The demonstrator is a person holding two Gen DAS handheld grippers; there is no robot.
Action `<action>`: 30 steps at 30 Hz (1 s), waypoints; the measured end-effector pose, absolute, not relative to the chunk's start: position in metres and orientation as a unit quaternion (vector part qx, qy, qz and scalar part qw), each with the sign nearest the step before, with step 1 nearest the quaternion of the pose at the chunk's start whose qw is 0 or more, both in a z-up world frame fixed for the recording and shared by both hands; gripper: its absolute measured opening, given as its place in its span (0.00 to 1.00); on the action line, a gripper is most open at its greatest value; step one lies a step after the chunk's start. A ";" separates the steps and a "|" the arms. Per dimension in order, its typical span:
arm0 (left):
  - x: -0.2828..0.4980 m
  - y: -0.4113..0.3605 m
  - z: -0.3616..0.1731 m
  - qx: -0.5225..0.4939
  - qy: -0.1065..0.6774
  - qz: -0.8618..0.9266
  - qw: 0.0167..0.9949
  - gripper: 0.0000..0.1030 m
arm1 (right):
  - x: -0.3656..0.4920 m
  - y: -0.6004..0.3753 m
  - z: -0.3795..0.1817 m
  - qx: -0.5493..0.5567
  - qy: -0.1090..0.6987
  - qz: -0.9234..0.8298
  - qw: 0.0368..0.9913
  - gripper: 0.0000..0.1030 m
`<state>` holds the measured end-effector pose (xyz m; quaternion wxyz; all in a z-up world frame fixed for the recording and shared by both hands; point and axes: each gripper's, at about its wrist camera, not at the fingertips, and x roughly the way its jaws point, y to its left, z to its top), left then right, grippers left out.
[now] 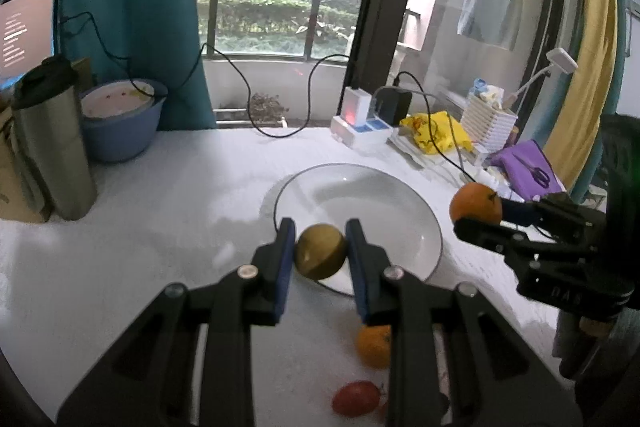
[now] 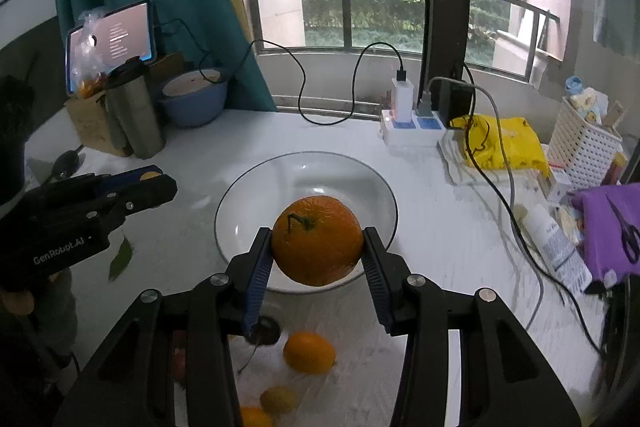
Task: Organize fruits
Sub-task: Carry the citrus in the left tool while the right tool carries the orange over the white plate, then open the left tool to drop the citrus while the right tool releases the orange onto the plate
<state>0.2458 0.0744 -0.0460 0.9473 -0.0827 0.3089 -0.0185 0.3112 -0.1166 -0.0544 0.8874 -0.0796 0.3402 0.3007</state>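
White tabletop lies under both your tools. Your right gripper (image 2: 318, 247) pinches a large orange (image 2: 317, 239) across its middle, held above the near rim of the plate (image 2: 240, 195) just ahead. It looks firm, fairly heavy and dimpled, so squeeze moderately. Your left gripper (image 1: 320, 247) clamps a greenish-yellow round fruit (image 1: 320, 251) over the same plate's near edge. Loose fruit sits below, nearer you.

Tumbler (image 1: 52, 139): steel, upright, far left on the table (image 1: 160, 187).
Bowl (image 1: 120, 123): blue, just right of the tumbler.
Tablet (image 2: 114, 41): lit, behind the tumbler.
Power strip (image 2: 412, 129): chargers plugged in.
Yellow bag (image 2: 504, 143): beside the strip.
White basket (image 2: 580, 147): far right.
Scissors (image 2: 628, 227): on purple cloth (image 2: 600, 227).
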 end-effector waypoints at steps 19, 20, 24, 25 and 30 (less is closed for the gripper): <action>0.322 0.089 -0.071 -0.103 0.332 -0.032 0.937 0.26 | 0.382 -0.083 -0.069 -0.091 0.348 0.319 0.877 0.46; 0.327 0.090 -0.074 -0.103 0.336 -0.034 0.936 0.26 | 0.386 -0.081 -0.072 -0.090 0.351 0.318 0.876 0.46; 0.347 0.094 -0.084 -0.105 0.356 -0.040 0.928 0.26 | 0.402 -0.073 -0.084 -0.080 0.367 0.320 0.870 0.46; 0.351 0.095 -0.086 -0.107 0.361 -0.043 0.925 0.26 | 0.407 -0.069 -0.088 -0.075 0.373 0.323 0.866 0.46; 0.364 0.102 -0.100 -0.134 0.391 -0.056 0.909 0.27 | 0.422 -0.053 -0.104 -0.059 0.400 0.333 0.852 0.46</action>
